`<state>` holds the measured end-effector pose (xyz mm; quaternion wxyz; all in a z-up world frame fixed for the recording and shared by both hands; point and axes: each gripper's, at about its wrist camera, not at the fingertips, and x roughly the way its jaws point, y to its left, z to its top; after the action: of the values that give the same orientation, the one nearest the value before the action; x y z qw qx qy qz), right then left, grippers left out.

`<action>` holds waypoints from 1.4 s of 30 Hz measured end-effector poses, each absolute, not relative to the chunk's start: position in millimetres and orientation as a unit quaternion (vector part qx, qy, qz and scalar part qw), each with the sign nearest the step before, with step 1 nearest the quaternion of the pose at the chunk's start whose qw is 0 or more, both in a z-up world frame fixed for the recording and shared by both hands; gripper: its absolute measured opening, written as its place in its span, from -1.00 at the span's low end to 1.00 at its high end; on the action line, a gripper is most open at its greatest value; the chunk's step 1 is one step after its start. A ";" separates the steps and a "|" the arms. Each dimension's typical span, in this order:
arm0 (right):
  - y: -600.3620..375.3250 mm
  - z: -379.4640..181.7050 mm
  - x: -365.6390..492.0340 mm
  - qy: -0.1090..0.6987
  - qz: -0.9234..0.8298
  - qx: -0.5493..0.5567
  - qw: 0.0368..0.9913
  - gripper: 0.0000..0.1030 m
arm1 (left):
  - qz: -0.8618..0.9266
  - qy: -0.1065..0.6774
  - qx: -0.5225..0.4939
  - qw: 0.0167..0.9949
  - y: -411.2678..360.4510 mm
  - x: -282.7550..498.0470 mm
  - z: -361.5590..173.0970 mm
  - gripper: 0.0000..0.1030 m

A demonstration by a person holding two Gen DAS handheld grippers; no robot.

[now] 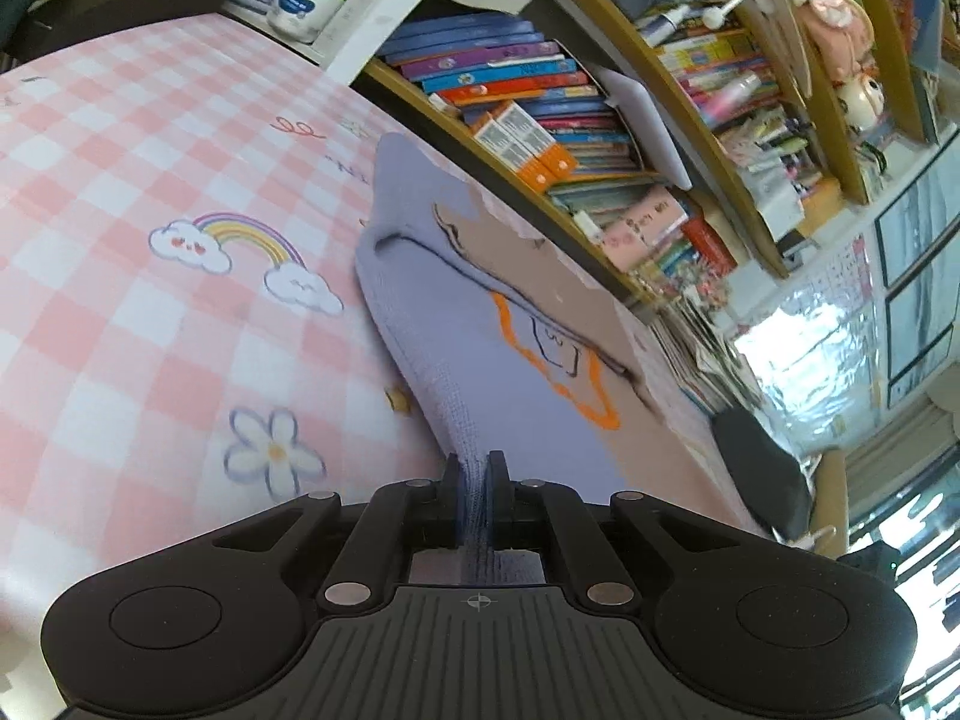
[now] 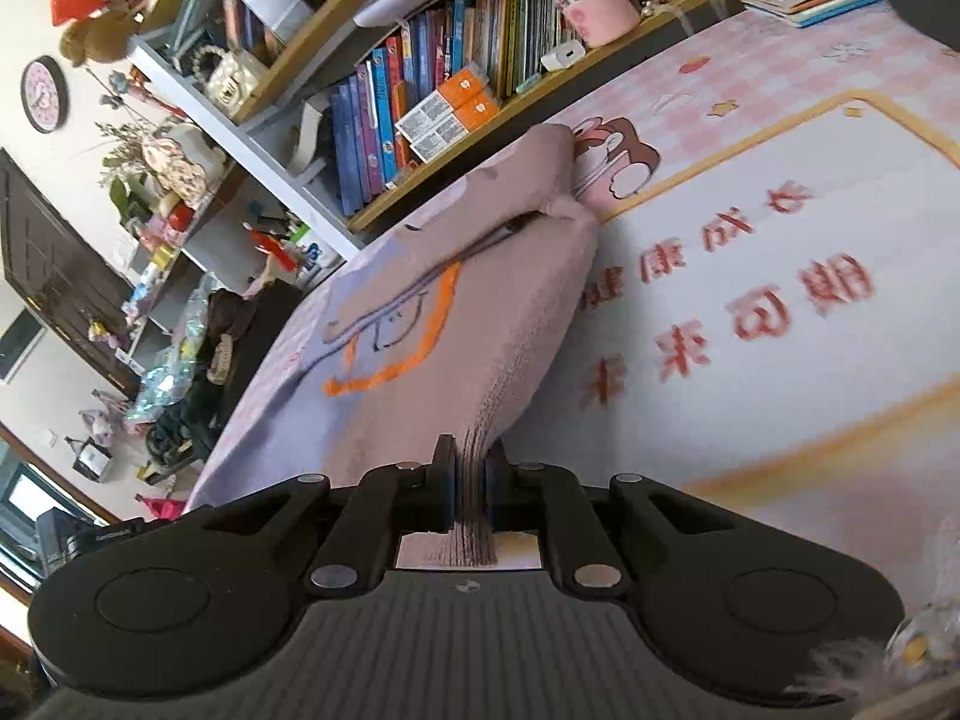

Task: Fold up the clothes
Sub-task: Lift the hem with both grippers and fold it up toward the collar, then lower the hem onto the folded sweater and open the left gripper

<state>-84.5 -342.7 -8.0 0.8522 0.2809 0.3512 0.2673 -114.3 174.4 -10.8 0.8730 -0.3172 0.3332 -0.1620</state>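
Left claw point(image 1: 477, 468) and right claw point(image 2: 471, 456) each pinch a bunched edge of the lavender-and-pink garment point(image 1: 480, 324), lifted off the tabletop point(image 1: 120, 300). Risk: uneven pull skews the fold; thin bite may slip.

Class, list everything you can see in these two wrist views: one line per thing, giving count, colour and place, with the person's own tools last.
Garment: one, lilac and mauve with an orange outline print, lifted off the mat, stretched between both claws.
Mat: one, pink-and-white check with rainbow, cloud and flower drawings, covering the table.
Bookshelf: one, wood-edged, behind the table.
Books: many, mostly blue, purple and red, packed on the shelf.
Orange boxes: two, orange and white, in front of the books.
Tub: one, white with green lid, past the mat's far edge.
Clock: one, pink face, dark rim, on the wall.
Left claw: one, black, shut on the garment's edge.
Right claw: one, black, shut on the garment's edge.
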 end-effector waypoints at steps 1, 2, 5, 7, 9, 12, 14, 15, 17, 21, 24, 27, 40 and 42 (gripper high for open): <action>-346.4 -7.5 -91.5 0.352 0.266 0.282 0.852 -0.84 | -0.162 0.335 -0.314 0.873 172.7 -118.9 -8.9 -0.92; -349.9 -7.3 -98.4 0.352 0.263 0.282 0.853 -0.84 | -0.164 0.336 -0.312 0.874 170.8 -123.3 -7.1 -0.92; -355.2 -7.8 -111.2 0.351 0.257 0.284 0.854 -0.84 | -0.177 0.338 -0.300 0.875 164.0 -131.7 -3.2 -0.92; -356.2 -7.0 -113.5 0.349 0.260 0.290 0.852 -0.84 | -0.182 0.332 -0.305 0.874 164.4 -132.9 -1.7 -0.92; -357.4 -4.8 -114.9 0.344 0.267 0.299 0.849 -0.84 | -0.188 0.323 -0.316 0.872 167.1 -133.2 1.7 -0.92; -359.1 4.2 -116.0 0.321 0.294 0.324 0.840 -0.84 | -0.201 0.296 -0.338 0.870 174.2 -135.7 9.1 -0.92; -360.1 12.5 -115.7 0.310 0.306 0.330 0.837 -0.84 | -0.206 0.281 -0.351 0.869 179.2 -137.5 12.9 -0.92; -360.5 16.3 -115.7 0.303 0.311 0.332 0.837 -0.84 | -0.208 0.275 -0.357 0.868 181.6 -138.2 14.3 -0.92; -361.3 23.3 -116.0 0.291 0.319 0.338 0.836 -0.84 | -0.211 0.264 -0.370 0.865 186.2 -138.7 16.3 -0.92; -363.1 35.8 -109.2 0.259 0.341 0.359 0.829 -0.84 | -0.229 0.240 -0.386 0.860 187.3 -133.0 23.7 -0.92; -360.6 46.3 -93.6 0.238 0.353 0.367 0.827 -0.84 | -0.241 0.213 -0.397 0.860 185.1 -119.3 31.4 -0.92; -357.4 54.7 -68.6 0.226 0.349 0.378 0.827 -0.84 | -0.232 0.193 -0.438 0.847 188.7 -97.9 28.2 -0.92; -337.7 66.1 49.1 0.210 0.300 0.397 0.842 -0.83 | -0.198 0.184 -0.463 0.844 197.3 18.7 25.8 -0.91; -334.9 60.3 66.4 0.217 0.291 0.395 0.844 -0.83 | -0.188 0.196 -0.454 0.849 196.2 35.6 21.9 -0.91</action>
<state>66.4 -334.9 60.3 0.8438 0.3954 0.2172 0.2907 35.6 196.2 21.9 0.8486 -0.4538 0.1962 -0.1880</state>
